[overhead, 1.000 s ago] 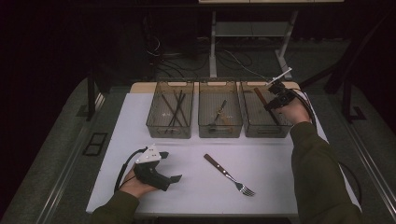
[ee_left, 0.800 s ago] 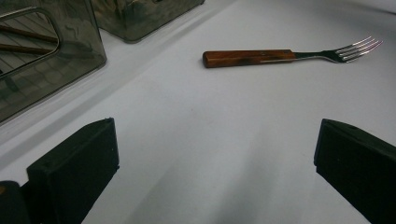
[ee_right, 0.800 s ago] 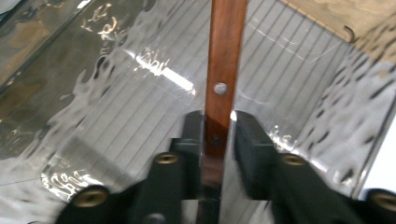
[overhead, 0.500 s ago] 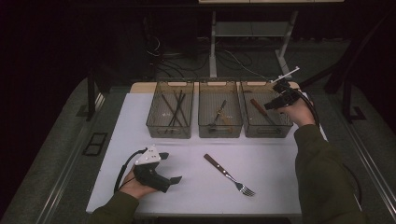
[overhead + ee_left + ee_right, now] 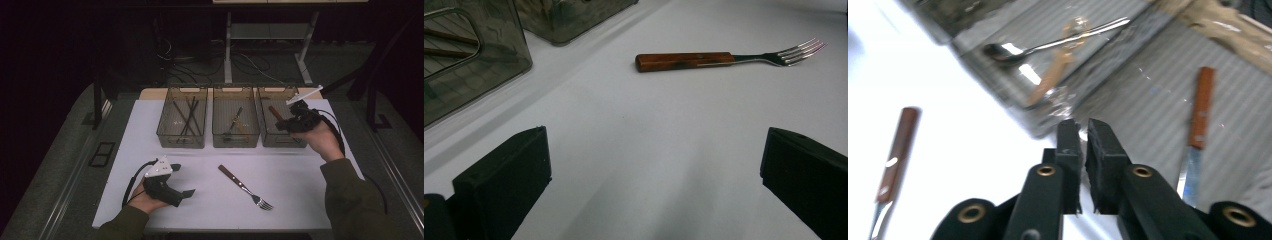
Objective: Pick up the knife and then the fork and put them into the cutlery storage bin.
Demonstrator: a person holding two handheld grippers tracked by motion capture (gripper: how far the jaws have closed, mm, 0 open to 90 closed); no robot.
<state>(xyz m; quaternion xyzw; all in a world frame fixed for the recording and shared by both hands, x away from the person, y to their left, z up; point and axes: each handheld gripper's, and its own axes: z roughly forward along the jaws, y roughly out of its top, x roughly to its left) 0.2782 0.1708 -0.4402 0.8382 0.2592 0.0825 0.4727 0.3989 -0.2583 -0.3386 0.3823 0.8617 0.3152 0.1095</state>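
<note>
R gripper [image 5: 286,124], jaws just been closing to nearly pressed together w/ nothing between, is hovering upper right over the clear plastic bin [image 5: 278,141] holding the wood-handled knife [image 5: 1197,127]. L gripper [image 5: 186,194] is resting lower left, jaws spread, empty. Wood-handled steel fork [image 5: 245,187] is lying centre-bottom; a hurried reach could skid it off the white table [image 5: 300,200]

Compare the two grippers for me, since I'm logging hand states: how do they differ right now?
The left gripper rests low on the white table with jaws wide apart; the right gripper hangs above the right-hand bin with jaws shut and empty. The left points toward the fork; the right points into its bin. Both are black and hand-held.
</note>
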